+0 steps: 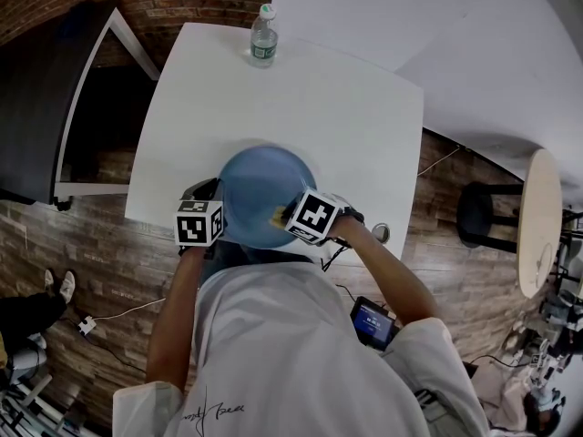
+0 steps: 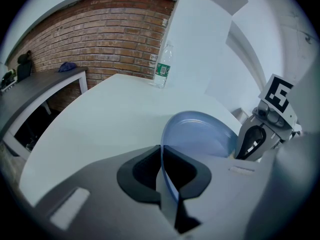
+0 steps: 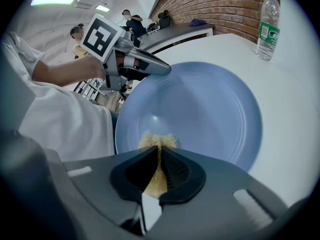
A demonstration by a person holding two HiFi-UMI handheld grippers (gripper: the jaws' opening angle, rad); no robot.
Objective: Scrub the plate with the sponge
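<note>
left gripper (image 2: 162,156) clamps the blue plate (image 3: 200,109) by its rim; right gripper (image 3: 159,159) squeezes a yellow sponge (image 3: 157,140), its tip on the plate's inner face.

The person wears a white short-sleeved shirt (image 1: 273,335); the grey left gripper (image 2: 163,159) and right gripper (image 3: 159,151) carry black-and-white marker cubes (image 1: 199,223).

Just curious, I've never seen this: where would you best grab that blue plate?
Grip the blue plate by its thin rim, edge-on from its left side, as the left gripper does. The rim fits between the jaws; the wide face gives nothing to pinch, and the sponge needs it.
</note>
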